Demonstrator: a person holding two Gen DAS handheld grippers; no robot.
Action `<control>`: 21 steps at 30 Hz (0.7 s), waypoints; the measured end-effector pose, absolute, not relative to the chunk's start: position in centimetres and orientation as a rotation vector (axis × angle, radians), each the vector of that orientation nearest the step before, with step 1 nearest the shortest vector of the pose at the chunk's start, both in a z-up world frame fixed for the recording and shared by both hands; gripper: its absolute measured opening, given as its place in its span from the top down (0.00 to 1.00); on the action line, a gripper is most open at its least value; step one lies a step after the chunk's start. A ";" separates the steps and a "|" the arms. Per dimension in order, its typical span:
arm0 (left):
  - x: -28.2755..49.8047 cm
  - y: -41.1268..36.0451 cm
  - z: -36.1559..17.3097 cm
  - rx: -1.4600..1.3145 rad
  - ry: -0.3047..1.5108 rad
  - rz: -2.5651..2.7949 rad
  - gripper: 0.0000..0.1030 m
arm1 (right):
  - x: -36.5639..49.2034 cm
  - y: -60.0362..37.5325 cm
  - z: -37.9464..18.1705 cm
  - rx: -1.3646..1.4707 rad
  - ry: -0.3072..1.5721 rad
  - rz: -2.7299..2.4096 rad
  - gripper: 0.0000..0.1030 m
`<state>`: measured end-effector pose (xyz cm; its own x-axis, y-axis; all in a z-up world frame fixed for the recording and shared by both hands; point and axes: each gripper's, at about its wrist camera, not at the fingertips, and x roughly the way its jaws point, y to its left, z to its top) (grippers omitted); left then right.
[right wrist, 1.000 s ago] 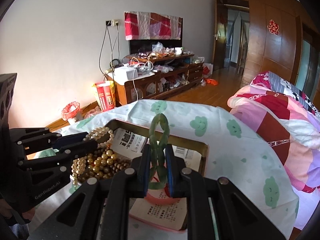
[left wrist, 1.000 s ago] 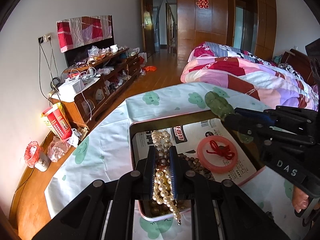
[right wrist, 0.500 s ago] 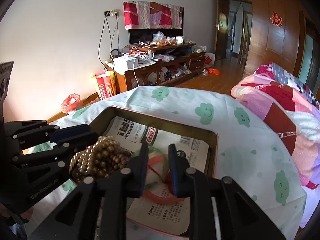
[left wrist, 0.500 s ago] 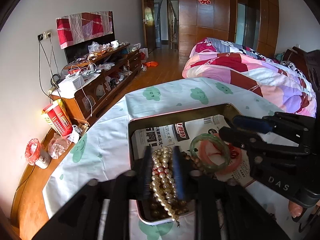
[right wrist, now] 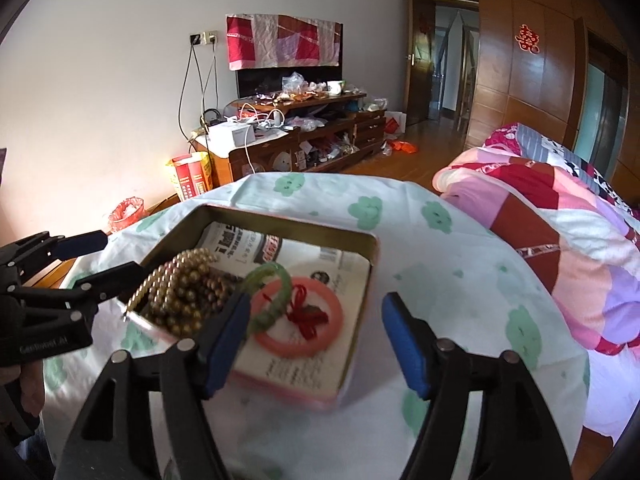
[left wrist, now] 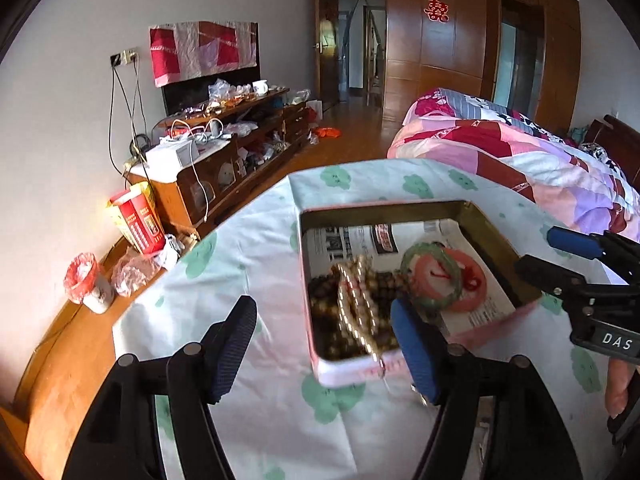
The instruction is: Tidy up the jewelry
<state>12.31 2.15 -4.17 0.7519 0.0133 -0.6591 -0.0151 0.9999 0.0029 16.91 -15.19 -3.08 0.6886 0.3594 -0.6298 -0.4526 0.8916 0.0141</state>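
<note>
A shallow pink tin (left wrist: 496, 232) (right wrist: 372, 248) lined with newspaper sits on the cloth-covered table. In it lie a pearl bead necklace (left wrist: 356, 304) (right wrist: 176, 276) over brown beads, a green bangle (left wrist: 430, 274) (right wrist: 272, 296) and a pink bangle with a red knot (left wrist: 474, 280) (right wrist: 320, 320). My left gripper (left wrist: 324, 344) is open and empty just in front of the tin's near left corner. My right gripper (right wrist: 316, 340) is open and empty above the tin's near edge. Each gripper shows at the side of the other's view.
The table wears a white cloth with green clouds (left wrist: 260, 248). A bed with a pink patchwork quilt (right wrist: 560, 216) stands right. A cluttered wooden TV cabinet (left wrist: 224, 160), a red box (left wrist: 136, 220) and a small bin (left wrist: 86, 280) stand along the left wall.
Both grippers have opened and drawn back. The left one let go of the pearl necklace and the right one let go of the green bangle; both now lie in the tin.
</note>
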 end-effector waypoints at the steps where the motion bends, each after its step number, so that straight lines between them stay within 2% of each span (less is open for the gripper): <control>1: 12.0 2.0 -4.3 -0.006 0.723 0.019 0.32 | 16.5 -15.4 -3.1 -0.148 0.674 0.452 0.31; 11: 9.1 -1.4 -5.9 0.004 0.773 -0.036 0.32 | 12.4 -18.2 -4.7 -0.144 0.697 0.402 0.23; 21: 10.4 -6.3 -7.1 0.098 0.831 -0.089 0.32 | 10.3 -20.1 -6.7 -0.126 0.726 0.352 0.22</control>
